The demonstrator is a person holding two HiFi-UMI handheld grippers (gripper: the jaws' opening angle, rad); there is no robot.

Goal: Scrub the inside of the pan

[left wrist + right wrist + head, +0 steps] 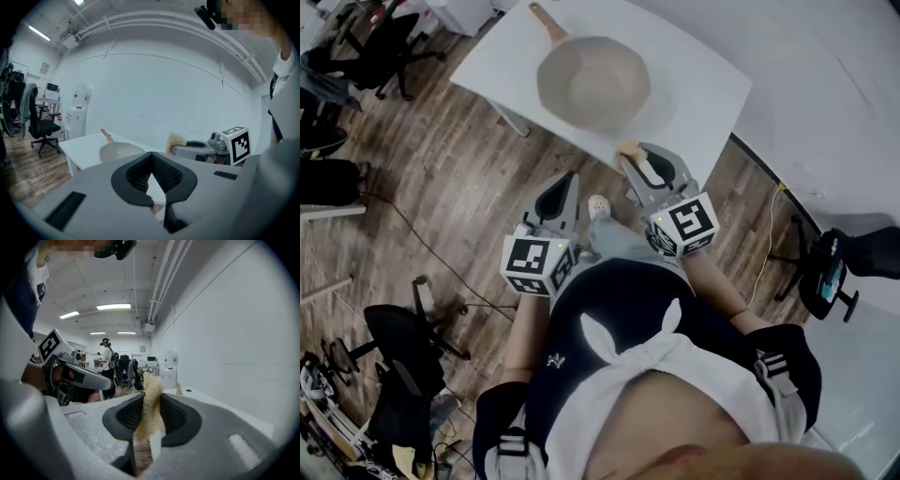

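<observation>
Scrubbing not yet begun — pan (592, 82) sits on the white worktop (703, 89), ahead of both grippers. Right gripper (152, 403) fingers pinch a tan scrubber (151, 383); left gripper (151, 157) fingers together — empty.

no word or number can be read. the cube (536, 265) on the left gripper (570, 183) and the one on the right gripper (631, 159) bear only square black-and-white markers; a logo (553, 360) on the person's top is too small.
</observation>
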